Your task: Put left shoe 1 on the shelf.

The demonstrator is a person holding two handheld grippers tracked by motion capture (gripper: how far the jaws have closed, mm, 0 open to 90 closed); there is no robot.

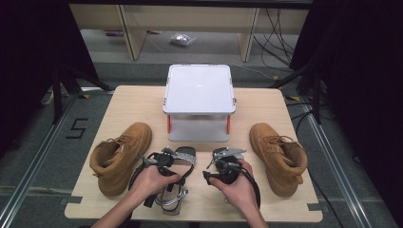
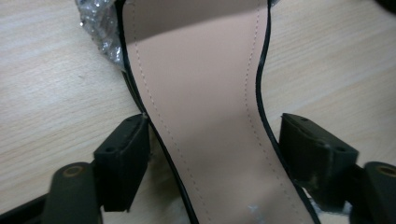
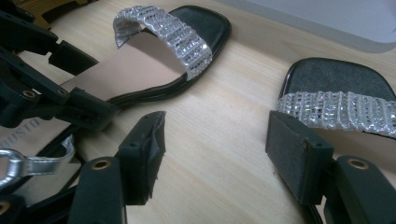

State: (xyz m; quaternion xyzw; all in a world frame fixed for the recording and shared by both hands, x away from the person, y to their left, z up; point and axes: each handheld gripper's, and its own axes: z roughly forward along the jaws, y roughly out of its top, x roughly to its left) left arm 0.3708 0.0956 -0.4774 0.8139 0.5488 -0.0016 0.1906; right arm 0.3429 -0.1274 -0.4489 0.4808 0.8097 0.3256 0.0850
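Pale wood of the table [image 1: 123, 102] is carrying two sandals near its front edge. One sandal [image 2: 201, 121] is lying between the spread jaws of the left gripper [image 2: 212, 154], its edges just beside both pads, not clamped. Its mate, the second sandal [image 3: 336, 93], is sitting by the right gripper [image 3: 217, 158], whose jaws are gaping over bare wood. Tan boots [image 1: 119, 156] are flanking them, with a white box [image 1: 198, 90] standing behind.

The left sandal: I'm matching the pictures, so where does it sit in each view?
High view: left sandal, bottom centre, under the left gripper.
Left gripper view: its pink insole runs up the middle, between the jaws.
Right gripper view: upper left.
Shared landmark: its glittery strap.
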